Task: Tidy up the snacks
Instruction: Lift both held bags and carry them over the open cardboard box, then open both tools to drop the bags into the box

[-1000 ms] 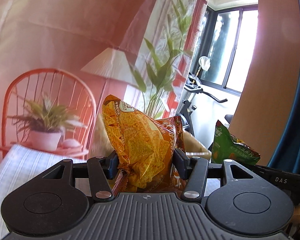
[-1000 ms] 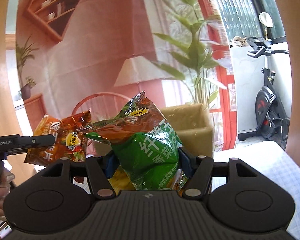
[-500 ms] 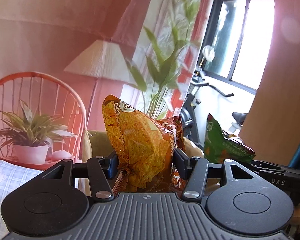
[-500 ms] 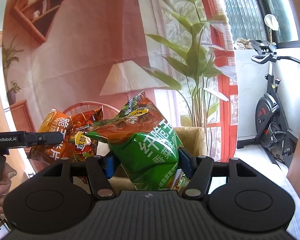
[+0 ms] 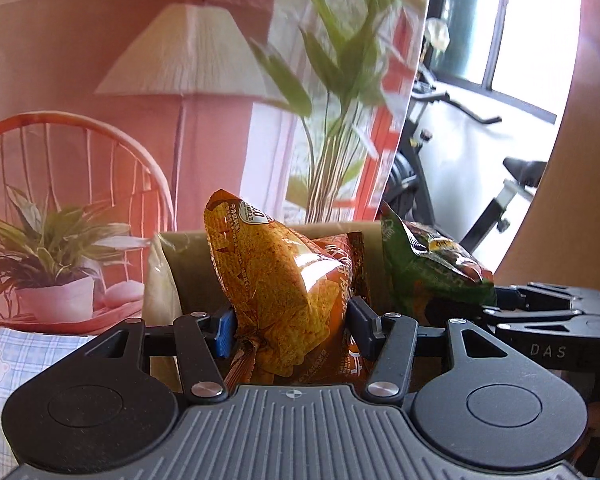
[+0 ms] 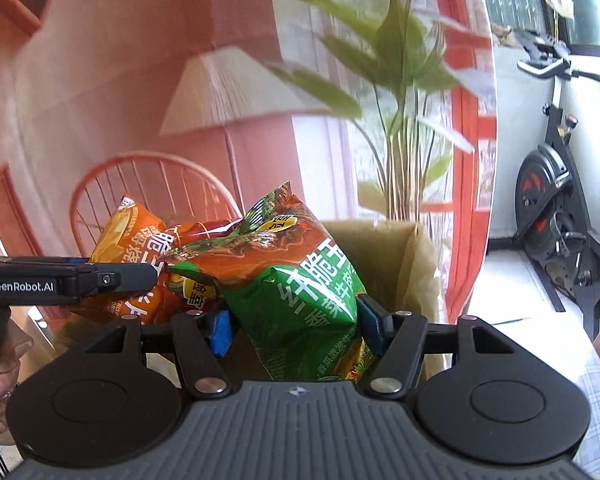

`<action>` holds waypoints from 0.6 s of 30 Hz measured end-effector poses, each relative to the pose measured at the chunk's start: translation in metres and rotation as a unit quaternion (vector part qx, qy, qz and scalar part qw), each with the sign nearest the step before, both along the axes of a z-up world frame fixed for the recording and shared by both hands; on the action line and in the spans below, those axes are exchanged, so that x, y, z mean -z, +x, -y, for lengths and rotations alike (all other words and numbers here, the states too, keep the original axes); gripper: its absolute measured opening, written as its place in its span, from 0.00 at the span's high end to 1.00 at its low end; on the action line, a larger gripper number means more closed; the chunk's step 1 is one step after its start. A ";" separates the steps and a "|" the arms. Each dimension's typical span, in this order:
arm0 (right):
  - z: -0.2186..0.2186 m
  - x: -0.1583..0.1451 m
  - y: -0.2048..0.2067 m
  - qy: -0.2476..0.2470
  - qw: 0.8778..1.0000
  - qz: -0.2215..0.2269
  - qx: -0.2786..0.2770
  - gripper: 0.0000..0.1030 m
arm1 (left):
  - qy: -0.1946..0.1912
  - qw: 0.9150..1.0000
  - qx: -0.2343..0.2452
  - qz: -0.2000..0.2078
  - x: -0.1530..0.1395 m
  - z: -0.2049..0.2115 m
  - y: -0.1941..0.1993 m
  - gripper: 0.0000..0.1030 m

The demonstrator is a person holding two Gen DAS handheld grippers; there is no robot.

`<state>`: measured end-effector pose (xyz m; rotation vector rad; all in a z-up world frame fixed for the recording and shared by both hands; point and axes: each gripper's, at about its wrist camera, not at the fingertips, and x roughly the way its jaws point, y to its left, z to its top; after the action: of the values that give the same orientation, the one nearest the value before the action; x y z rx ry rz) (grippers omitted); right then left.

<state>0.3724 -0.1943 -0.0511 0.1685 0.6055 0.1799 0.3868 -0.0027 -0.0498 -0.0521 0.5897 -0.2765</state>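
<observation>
My left gripper is shut on an orange chip bag, held upright just in front of an open cardboard box. My right gripper is shut on a green chip bag, held over the same box. In the left wrist view the green bag and the right gripper's body show at the right. In the right wrist view the orange bag and the left gripper's body show at the left. The box's inside is hidden by the bags.
A printed backdrop with a lamp, chair and plants hangs close behind the box. A blue checked cloth covers the table. An exercise bike stands at the right. A wooden panel edges the right side.
Both grippers have moved forward with their bags. The box and backdrop are now closer and the two bags sit nearer together.
</observation>
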 end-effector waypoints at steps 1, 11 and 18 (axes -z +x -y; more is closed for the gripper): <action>0.000 0.003 0.002 0.000 1.000 -0.002 0.000 0.38 | 0.001 1.000 0.003 -0.004 0.002 0.001 0.002 0.43; -0.005 0.016 0.001 -0.019 1.000 -0.012 0.003 0.34 | 0.005 1.000 0.014 -0.025 0.013 0.008 0.008 0.24; -0.006 0.010 -0.012 -0.017 1.000 0.002 0.008 0.27 | -0.002 1.000 0.009 -0.011 0.000 0.003 -0.006 0.20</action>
<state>0.3607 -0.1886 -0.0611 0.1391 0.6035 0.1544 0.3811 -0.0060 -0.0497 -0.0547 0.6121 -0.2949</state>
